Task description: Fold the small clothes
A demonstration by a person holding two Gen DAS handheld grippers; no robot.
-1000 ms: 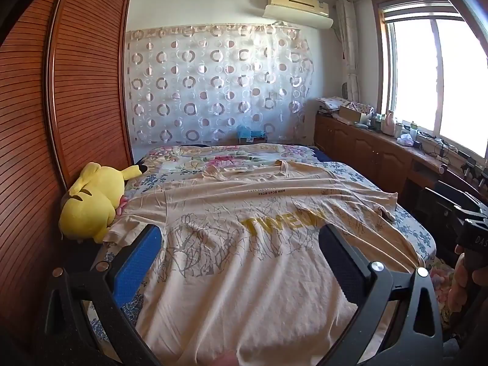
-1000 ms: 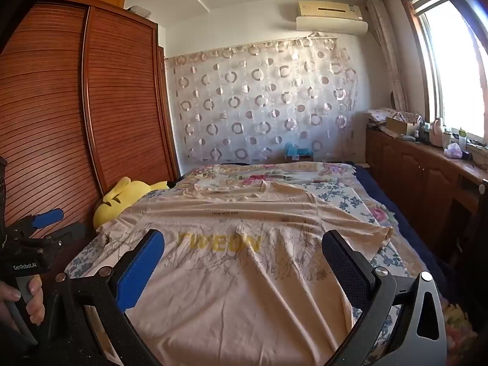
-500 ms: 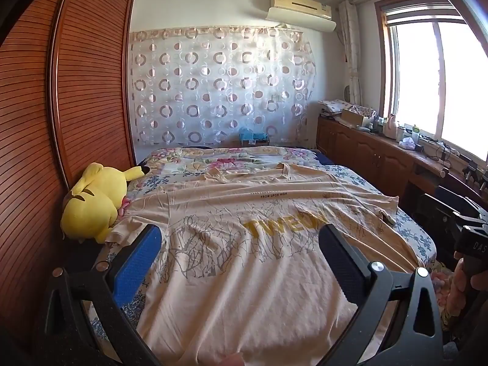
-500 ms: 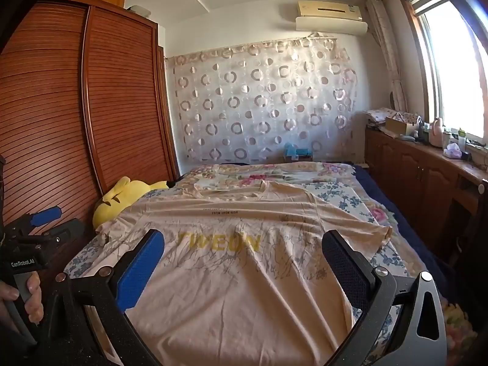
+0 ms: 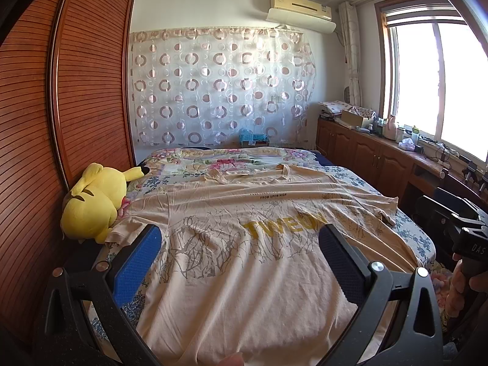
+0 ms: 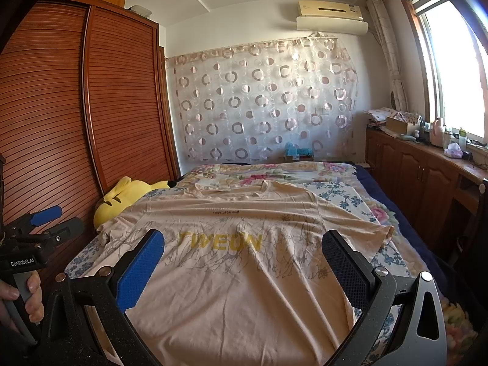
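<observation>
A beige T-shirt with yellow lettering lies spread flat on the bed, hem toward me, collar at the far end; it also shows in the right wrist view. My left gripper is open and empty above the shirt's lower half. My right gripper is open and empty above the same area. The left gripper also shows at the left edge of the right wrist view, and the right one at the right edge of the left wrist view. Neither touches the cloth.
A yellow plush toy lies at the bed's left edge against the wooden wardrobe. The floral bedsheet shows around the shirt. A wooden counter with clutter runs along the right wall under the window.
The left wrist view has tilted up slightly, so the shirt sits lower in frame. The right view is nearly unchanged. Both grippers stay open.
</observation>
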